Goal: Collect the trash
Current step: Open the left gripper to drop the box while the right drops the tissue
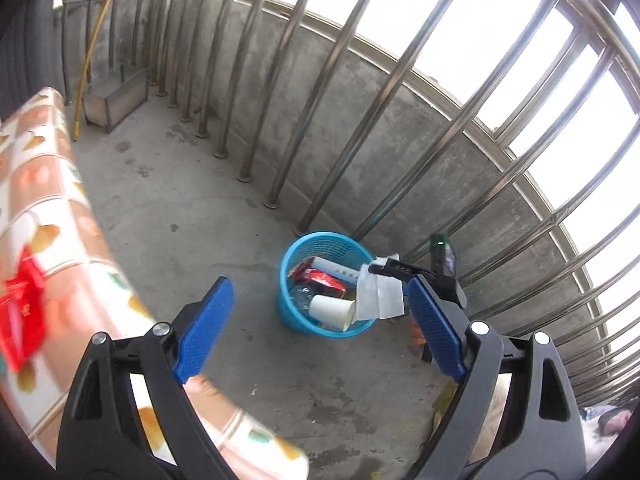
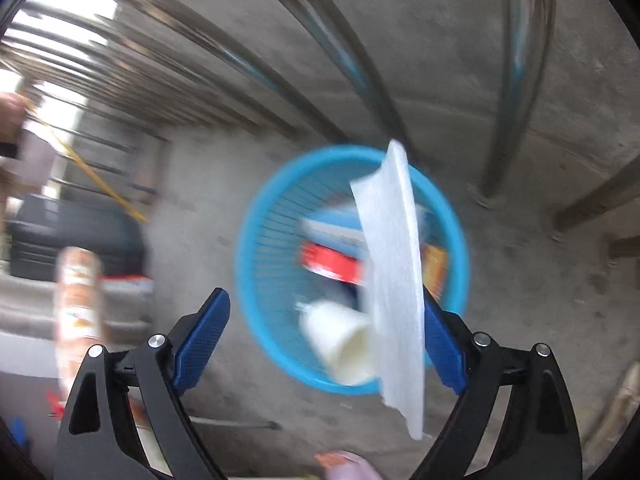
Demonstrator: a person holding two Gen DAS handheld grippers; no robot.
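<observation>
A blue plastic basket (image 1: 289, 312) stands on the concrete floor by the railing. It holds a white paper cup (image 1: 330, 310), a red packet (image 1: 320, 280) and other wrappers. My left gripper (image 1: 318, 285) hangs open well above and short of it, with nothing between its blue pads. My right gripper (image 2: 323, 294) is open right over the basket (image 2: 256, 208). A white tissue (image 2: 394, 280) hangs loose along the inner face of its right finger, over the rim and the cup (image 2: 340, 340). In the left wrist view the tissue (image 1: 378, 296) dangles at the basket's right edge.
A table with an orange patterned cloth (image 1: 48, 184) fills the left, with a red packet (image 1: 20, 312) on it. Steel railing bars (image 1: 280, 120) and a low concrete wall run behind the basket. A metal box (image 1: 116, 98) and a yellow stick (image 1: 90, 52) stand far left.
</observation>
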